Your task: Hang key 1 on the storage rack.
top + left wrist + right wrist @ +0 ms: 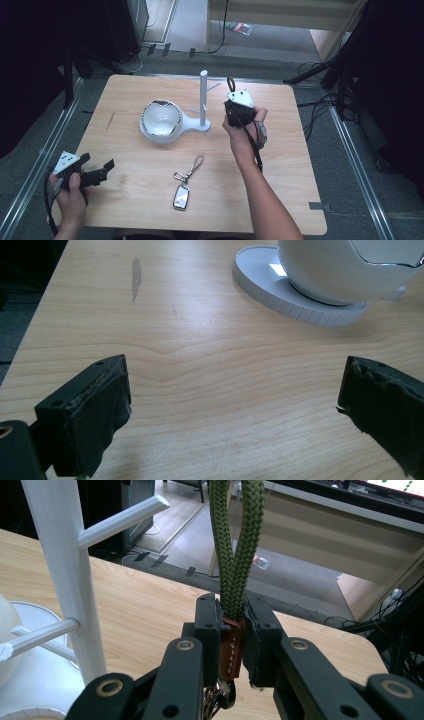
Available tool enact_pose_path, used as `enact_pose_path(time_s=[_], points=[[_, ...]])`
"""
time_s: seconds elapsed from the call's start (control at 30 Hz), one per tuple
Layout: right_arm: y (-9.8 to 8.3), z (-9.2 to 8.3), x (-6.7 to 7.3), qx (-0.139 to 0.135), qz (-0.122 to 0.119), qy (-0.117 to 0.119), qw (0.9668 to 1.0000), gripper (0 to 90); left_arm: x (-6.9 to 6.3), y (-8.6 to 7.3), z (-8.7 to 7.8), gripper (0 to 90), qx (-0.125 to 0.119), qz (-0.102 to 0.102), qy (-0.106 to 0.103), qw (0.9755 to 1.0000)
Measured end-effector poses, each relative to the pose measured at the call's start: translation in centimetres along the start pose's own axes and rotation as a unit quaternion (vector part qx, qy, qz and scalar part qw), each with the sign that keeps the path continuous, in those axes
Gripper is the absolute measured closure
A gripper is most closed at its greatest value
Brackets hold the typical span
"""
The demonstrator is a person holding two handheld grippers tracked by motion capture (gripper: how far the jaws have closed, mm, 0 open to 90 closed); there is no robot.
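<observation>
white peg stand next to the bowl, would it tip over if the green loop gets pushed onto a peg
Probably not easily: the white peg stand has a tall thin post, but its base joins the wide disc under the bowl, whose weight likely anchors it. The thin pegs may flex. The green cord loop in the right hand-held gripper looks soft.

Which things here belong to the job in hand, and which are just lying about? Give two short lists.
Probably in the job:
- right gripper, shut on the green cord loop with its brown tab
- white peg stand beside it

Just lying about:
- key fob with its clip, on the table
- white bowl
- left gripper, open, holding nothing
</observation>
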State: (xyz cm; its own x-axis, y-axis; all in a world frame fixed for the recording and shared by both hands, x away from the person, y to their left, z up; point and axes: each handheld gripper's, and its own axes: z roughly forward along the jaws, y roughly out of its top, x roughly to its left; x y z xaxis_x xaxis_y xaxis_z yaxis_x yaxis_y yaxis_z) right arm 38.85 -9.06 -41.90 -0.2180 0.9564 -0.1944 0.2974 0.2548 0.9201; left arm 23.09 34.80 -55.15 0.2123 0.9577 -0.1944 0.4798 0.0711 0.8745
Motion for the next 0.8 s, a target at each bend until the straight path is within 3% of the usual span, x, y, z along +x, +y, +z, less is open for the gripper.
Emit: enact_pose_path(time_s=[0.8], points=[[0.3, 1.4, 1.6, 0.012, -0.035, 0.004, 0.9993, 79.9, 0.1, 0.0, 0.0, 1.1, 0.002, -0.002, -0.001, 1.0000]])
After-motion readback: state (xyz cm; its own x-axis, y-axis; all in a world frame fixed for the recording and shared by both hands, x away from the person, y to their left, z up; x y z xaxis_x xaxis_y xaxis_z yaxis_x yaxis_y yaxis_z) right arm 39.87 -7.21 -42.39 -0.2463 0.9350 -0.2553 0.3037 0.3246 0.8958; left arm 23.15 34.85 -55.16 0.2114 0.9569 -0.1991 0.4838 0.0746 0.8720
